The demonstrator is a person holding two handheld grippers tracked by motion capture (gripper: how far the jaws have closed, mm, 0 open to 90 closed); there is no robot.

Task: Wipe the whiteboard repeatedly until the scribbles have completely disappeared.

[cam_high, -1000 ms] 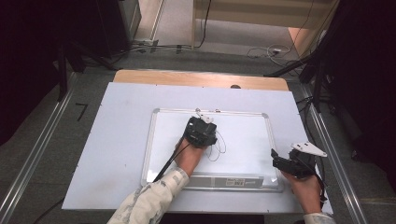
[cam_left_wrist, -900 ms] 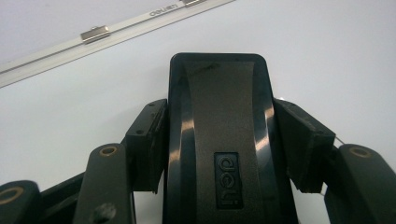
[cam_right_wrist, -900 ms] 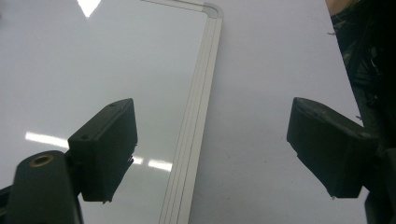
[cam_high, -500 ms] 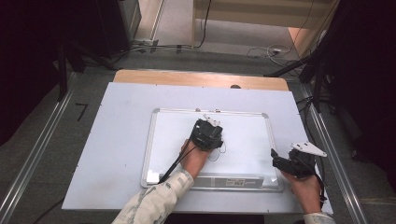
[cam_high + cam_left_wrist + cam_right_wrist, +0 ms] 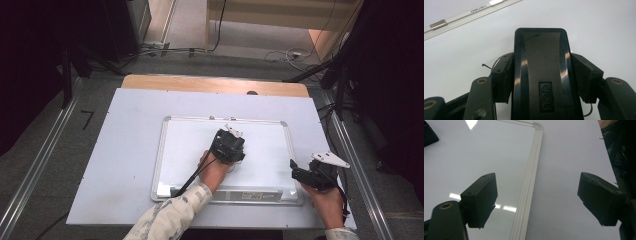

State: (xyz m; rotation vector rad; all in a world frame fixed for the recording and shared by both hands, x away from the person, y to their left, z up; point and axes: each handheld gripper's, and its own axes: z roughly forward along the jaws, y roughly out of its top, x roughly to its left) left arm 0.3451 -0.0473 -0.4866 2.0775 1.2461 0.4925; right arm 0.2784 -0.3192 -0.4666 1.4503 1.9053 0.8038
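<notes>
A white board (image 5: 190, 145) with a silver frame lies flat in the middle of the table. My left gripper (image 5: 227, 145) is over its centre, shut on a black board eraser (image 5: 540, 72) that rests on the board (image 5: 599, 30). A thin black pen line (image 5: 487, 66) shows beside the eraser. My right gripper (image 5: 305, 177) hovers at the board's right edge, near its front corner, and is open; between its jaws I see the board's frame (image 5: 530, 180) and the table beyond.
The grey-white tabletop (image 5: 125, 150) surrounds the board, with a wooden strip (image 5: 215, 84) at the far edge. Metal rails (image 5: 45, 160) run along both sides on the floor. Cables lie on the floor behind the table.
My left gripper has slid to the right across the board with the eraser. The right gripper has stayed where it was.
</notes>
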